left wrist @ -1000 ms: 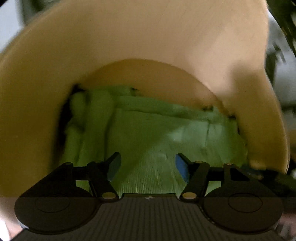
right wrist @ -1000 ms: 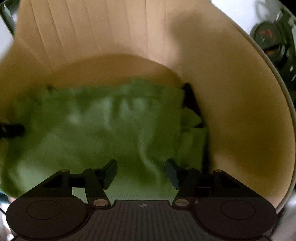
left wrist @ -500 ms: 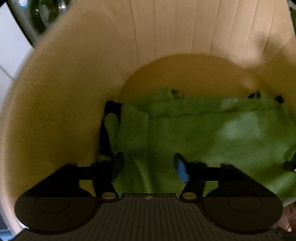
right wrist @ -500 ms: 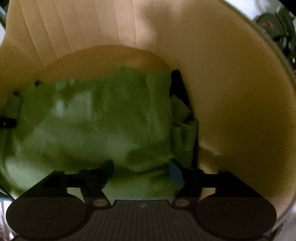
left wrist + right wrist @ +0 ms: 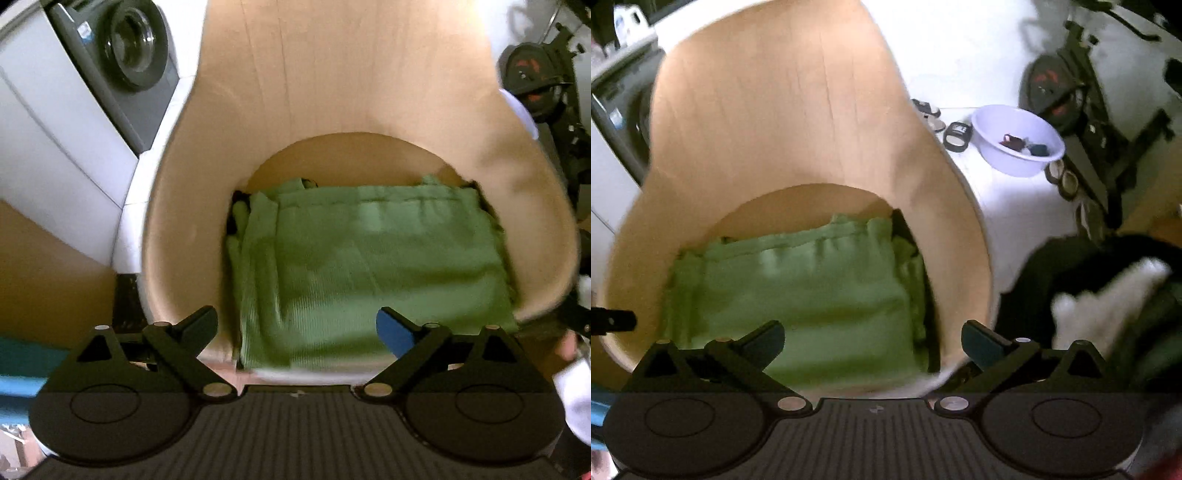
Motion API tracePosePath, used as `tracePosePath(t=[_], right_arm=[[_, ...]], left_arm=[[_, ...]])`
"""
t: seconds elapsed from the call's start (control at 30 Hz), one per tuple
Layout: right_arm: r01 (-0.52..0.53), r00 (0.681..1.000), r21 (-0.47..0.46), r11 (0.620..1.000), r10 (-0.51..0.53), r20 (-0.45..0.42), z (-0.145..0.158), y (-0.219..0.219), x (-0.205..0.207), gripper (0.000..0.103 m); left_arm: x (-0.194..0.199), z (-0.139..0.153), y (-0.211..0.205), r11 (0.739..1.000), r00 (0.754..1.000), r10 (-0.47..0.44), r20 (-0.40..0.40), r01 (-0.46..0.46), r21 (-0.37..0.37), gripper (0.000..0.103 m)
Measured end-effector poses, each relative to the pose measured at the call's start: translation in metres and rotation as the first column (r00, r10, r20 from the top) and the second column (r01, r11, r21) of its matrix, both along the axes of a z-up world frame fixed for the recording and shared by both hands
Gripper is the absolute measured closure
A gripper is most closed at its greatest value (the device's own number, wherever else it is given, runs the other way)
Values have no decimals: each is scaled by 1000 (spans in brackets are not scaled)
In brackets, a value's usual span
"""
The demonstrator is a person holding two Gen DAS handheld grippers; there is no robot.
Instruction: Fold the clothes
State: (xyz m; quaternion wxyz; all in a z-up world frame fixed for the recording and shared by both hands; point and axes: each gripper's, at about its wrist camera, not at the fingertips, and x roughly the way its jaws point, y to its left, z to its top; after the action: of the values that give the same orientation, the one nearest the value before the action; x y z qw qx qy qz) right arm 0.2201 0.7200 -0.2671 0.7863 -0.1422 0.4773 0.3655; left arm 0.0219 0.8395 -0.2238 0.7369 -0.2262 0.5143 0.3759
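A folded green garment lies flat on the seat of a tan shell chair. In the right wrist view the same green garment fills the seat of the chair. My left gripper hangs well above the garment's front edge, its jaws opening wide with nothing between them. My right gripper is also raised above the seat's front right, jaws opening wide and empty. The tip of the left gripper shows at the left edge of the right wrist view.
A washing machine stands behind the chair on the left. A white basin with small items sits on the white floor at right, near an exercise bike. Dark and white clothes lie to the right of the chair.
Both grippers have lifted up and back from the garment and spread their jaws wide. The garment stays folded on the seat, and more of the room shows around the chair.
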Motion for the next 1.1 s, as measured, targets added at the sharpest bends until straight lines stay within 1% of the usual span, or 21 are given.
tracePosePath(t=[0.07, 0.13, 0.23, 0.37, 0.43, 0.47, 0.57, 0.7, 0.83, 0.93, 0.97, 1.03, 1.1], right_arm=[[3, 1000, 13, 1000, -3, 16, 23, -31, -23, 1], [7, 1000, 29, 1000, -8, 25, 40, -56, -46, 1], [11, 999, 51, 999, -12, 33, 79, -95, -82, 1], [-1, 999, 111, 994, -4, 49, 137, -138, -117, 1], [7, 996, 138, 990, -19, 88, 165, -158, -130, 1], [11, 995, 146, 989, -26, 101, 176, -167, -135, 1], [19, 995, 145, 989, -33, 97, 201, -191, -152, 1], [14, 997, 128, 992, -24, 75, 216, -220, -181, 1], [9, 994, 100, 995, -19, 105, 212, -244, -204, 1], [4, 992, 68, 998, -13, 124, 203, -257, -205, 1], [-2, 993, 55, 998, -4, 116, 201, -259, -203, 1], [-15, 995, 34, 999, 12, 102, 197, -265, -197, 1], [-31, 995, 26, 999, 29, 101, 194, -271, -195, 1]], left_arm=[[-15, 18, -23, 999, 1000, -11, 0, 11, 45, 5], [-35, 37, -50, 994, 1000, -23, 3, 23, 103, 5], [-64, 64, -86, 986, 999, -44, 6, 42, 164, 5], [-98, 94, -119, 989, 998, -6, 60, -3, 150, 2], [-112, 106, -134, 990, 996, 8, 89, -21, 142, 2], [-117, 110, -141, 991, 995, 5, 102, -19, 135, 2], [-132, 124, -162, 994, 989, 5, 145, -20, 105, 2], [-144, 139, -190, 993, 988, 2, 152, -20, 113, 2], [-152, 149, -219, 995, 985, 53, 164, -66, 74, 2], [-151, 153, -245, 991, 987, 56, 148, -73, 111, 2], [-150, 153, -253, 990, 988, 59, 142, -77, 120, 2], [-148, 150, -266, 989, 989, 72, 131, -88, 116, 2], [-145, 147, -277, 991, 989, 80, 126, -93, 95, 2]])
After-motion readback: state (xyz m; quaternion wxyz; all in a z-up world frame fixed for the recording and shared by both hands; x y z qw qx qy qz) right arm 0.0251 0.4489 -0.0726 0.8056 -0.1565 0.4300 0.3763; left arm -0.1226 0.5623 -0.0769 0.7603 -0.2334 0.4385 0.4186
